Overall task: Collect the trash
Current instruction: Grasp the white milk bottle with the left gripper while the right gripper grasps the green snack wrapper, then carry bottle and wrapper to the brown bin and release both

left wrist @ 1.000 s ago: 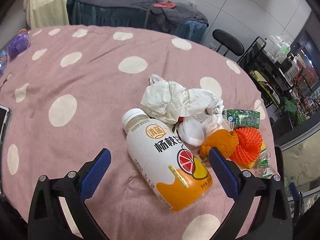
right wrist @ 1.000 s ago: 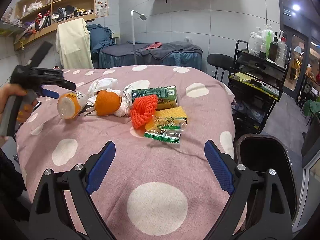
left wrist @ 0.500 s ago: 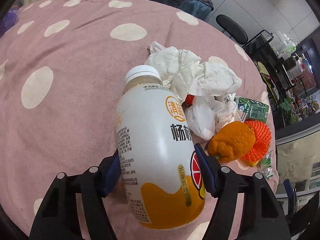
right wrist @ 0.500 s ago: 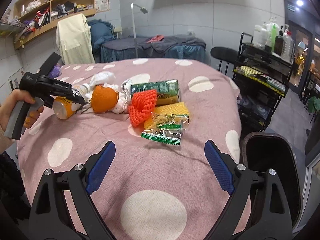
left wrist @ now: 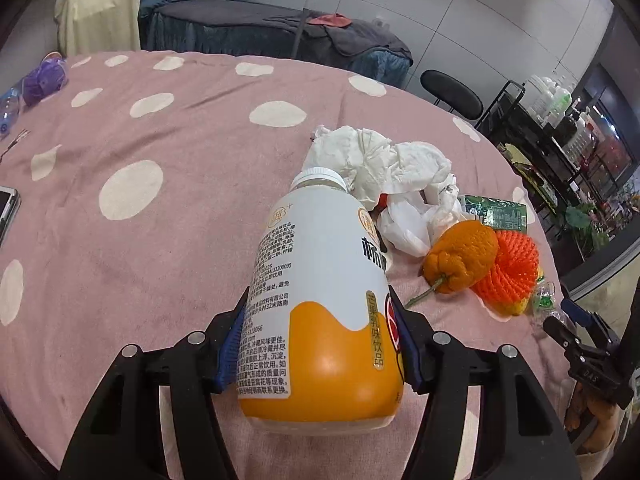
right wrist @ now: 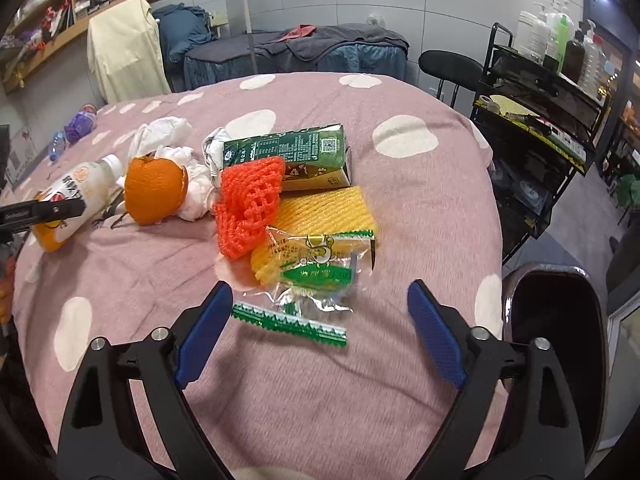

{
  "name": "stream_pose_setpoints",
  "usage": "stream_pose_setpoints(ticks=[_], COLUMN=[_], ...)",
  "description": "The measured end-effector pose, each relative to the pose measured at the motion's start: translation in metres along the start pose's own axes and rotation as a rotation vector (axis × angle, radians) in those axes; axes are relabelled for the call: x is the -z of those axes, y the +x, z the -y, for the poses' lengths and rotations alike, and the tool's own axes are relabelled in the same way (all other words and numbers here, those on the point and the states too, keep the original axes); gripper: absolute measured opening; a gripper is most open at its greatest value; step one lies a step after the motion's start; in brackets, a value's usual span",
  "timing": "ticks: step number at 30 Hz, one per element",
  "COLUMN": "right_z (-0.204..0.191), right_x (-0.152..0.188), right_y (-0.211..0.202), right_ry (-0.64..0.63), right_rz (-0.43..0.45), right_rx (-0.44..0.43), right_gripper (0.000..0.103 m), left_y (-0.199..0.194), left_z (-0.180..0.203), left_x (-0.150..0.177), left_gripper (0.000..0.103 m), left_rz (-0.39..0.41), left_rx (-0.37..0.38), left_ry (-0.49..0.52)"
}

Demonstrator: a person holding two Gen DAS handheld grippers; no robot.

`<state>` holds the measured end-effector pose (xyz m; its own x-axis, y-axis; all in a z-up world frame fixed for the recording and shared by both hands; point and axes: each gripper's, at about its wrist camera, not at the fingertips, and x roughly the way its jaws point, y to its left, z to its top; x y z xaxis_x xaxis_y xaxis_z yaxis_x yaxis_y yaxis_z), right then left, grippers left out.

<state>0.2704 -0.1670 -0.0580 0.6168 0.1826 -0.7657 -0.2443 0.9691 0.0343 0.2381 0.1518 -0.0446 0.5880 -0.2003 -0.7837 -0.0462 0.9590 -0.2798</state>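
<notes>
A white and orange drink bottle [left wrist: 320, 264] lies on the pink dotted tablecloth [left wrist: 160, 240]. My left gripper [left wrist: 318, 320] is closing on its lower body, both blue pads against its sides. Behind it lie crumpled tissues [left wrist: 384, 160], an orange peel [left wrist: 460, 256], an orange foam net [left wrist: 508, 272] and a green carton [left wrist: 496, 212]. My right gripper [right wrist: 318, 300] hovers over a clear snack wrapper [right wrist: 312, 272] and a green strip [right wrist: 288, 322]. Its jaws are closing with the wrapper between them, untouched. A yellow foam net [right wrist: 324, 216] lies just beyond.
A phone [left wrist: 6, 208] and a purple bottle [left wrist: 40, 80] lie at the table's left side. Off the right edge stand a dark round container [right wrist: 552, 312], a black trolley [right wrist: 540, 80] with bottles and a black stool [right wrist: 450, 64].
My left gripper moved forward around the bottle and closed on it. My right gripper moved forward and down towards the wrappers, and its jaws came a little closer together.
</notes>
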Motion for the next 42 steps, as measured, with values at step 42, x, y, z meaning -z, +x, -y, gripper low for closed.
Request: stream_pose_setpoints(ticks=[42], right_z=[0.161], right_x=[0.108], right_y=[-0.106], right_ry=[0.429], right_rz=[0.135], right_rx=[0.196], right_gripper=[0.055], left_y=[-0.033], left_z=[0.219], left_x=[0.077], left_gripper=[0.060], left_rz=[0.191], left_rx=[0.391], left_ry=[0.275])
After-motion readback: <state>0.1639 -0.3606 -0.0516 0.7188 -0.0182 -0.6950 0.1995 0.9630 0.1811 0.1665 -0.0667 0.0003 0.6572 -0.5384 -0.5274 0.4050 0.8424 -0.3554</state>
